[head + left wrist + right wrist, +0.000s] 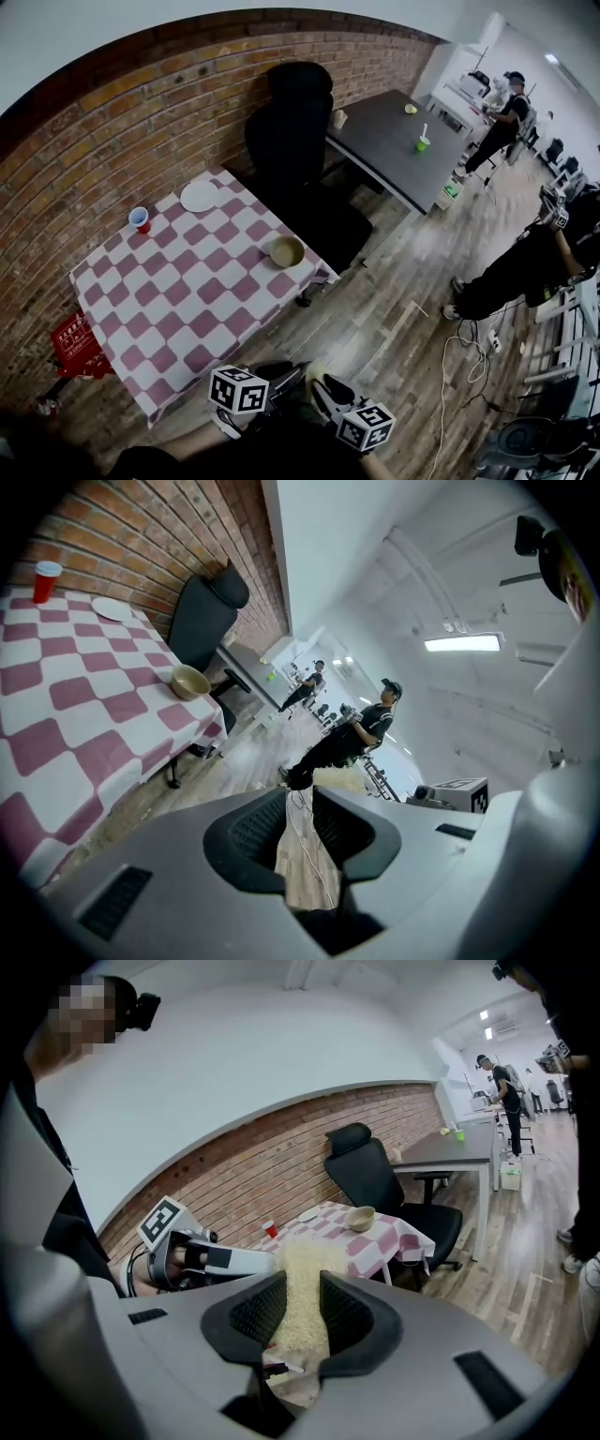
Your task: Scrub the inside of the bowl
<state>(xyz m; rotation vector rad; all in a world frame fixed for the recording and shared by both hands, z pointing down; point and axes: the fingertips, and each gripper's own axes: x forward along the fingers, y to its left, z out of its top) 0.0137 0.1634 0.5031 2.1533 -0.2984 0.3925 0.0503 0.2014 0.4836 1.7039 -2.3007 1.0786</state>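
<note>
The bowl is tan, the cup red, the sponge pale yellow, the tablecloth maroon-and-white checked.

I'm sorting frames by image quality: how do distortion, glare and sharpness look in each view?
Head view: heavy fisheye bows the brick wall into an arc, with dark corners. Left gripper view: the ceiling light blows out to white glare. Right gripper view: even light; the bowl is small but crisp, and the scrub pad between the jaws shows clear texture.

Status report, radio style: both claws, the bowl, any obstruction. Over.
Left claw open, empty. Right claw shut on sponge. Bowl on checkered table, both claws short of it. Nothing in the way.
</note>
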